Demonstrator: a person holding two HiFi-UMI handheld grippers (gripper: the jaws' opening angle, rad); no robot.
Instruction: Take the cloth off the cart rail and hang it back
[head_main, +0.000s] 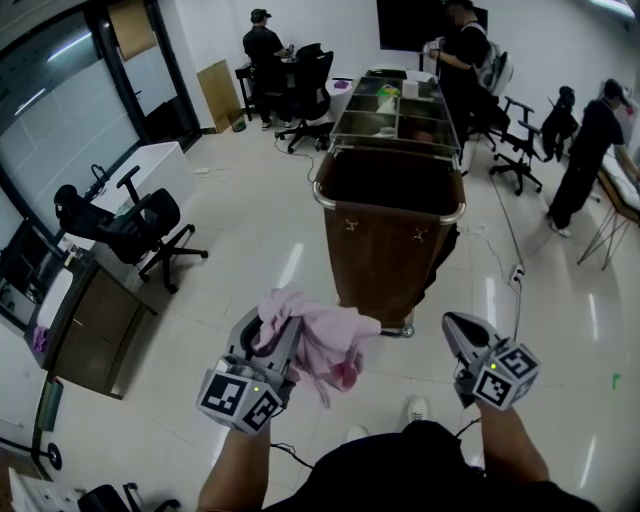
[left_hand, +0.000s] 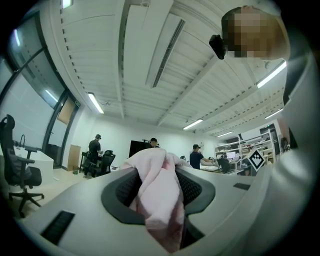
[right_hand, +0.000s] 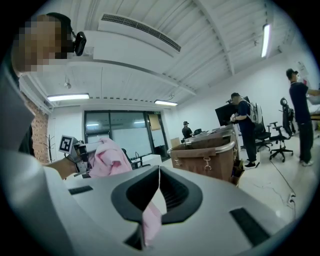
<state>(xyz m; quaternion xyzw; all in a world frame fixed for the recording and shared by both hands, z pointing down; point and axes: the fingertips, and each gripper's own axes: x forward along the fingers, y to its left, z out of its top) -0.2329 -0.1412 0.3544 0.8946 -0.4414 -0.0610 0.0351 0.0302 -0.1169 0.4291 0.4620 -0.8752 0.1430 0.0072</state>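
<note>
The pink cloth (head_main: 330, 340) is off the rail (head_main: 325, 203), bunched just before the cart's (head_main: 390, 260) near end. Your left gripper (head_main: 275, 335) clamps one fold of it and the rest flops loose. Gripped like that, it could slip out, or land on the rail as a wad and slide off. Your right gripper (head_main: 455, 325), also before the cart, has its jaws together at the tips and sits apart from the cloth, so nothing spreads it.

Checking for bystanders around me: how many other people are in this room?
3: the back-left person near the wall, the middle person past the far end of the cart, and the right-side person standing. More may be hidden outside the view.
</note>
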